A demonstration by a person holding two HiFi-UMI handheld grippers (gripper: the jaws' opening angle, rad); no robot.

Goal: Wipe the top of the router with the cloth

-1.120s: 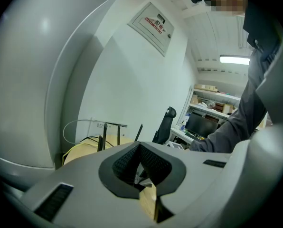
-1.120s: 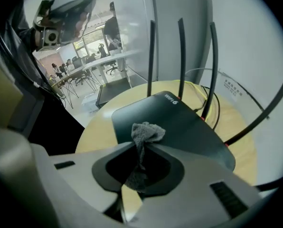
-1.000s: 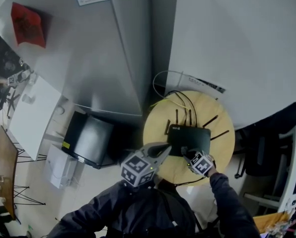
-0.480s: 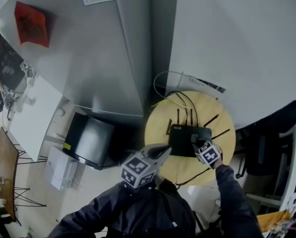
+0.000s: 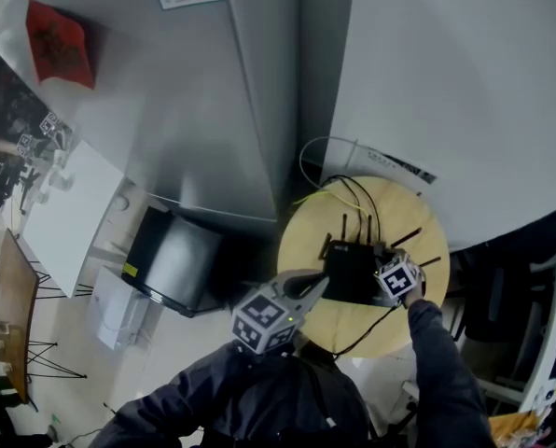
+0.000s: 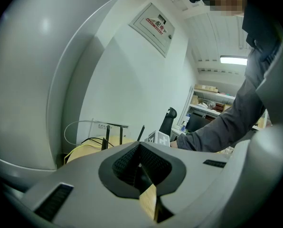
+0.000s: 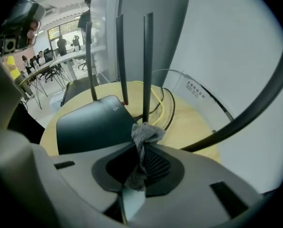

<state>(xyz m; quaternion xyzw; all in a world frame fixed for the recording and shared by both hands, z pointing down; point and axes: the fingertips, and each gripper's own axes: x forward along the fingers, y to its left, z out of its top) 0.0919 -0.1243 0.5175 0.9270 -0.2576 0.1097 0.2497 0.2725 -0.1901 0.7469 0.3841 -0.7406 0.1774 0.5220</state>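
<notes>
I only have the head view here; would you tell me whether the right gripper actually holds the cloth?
Observer: Yes. In the right gripper view, the right gripper is shut on a grey cloth, which sticks out past the jaws.
Operator: Thank you. Where is the cloth on the router?
Observer: Its tip is at the router's rear corner, beside an antenna; I cannot confirm contact.
Operator: And the left gripper?
Observer: The left gripper is shut with nothing between its jaws.
</notes>
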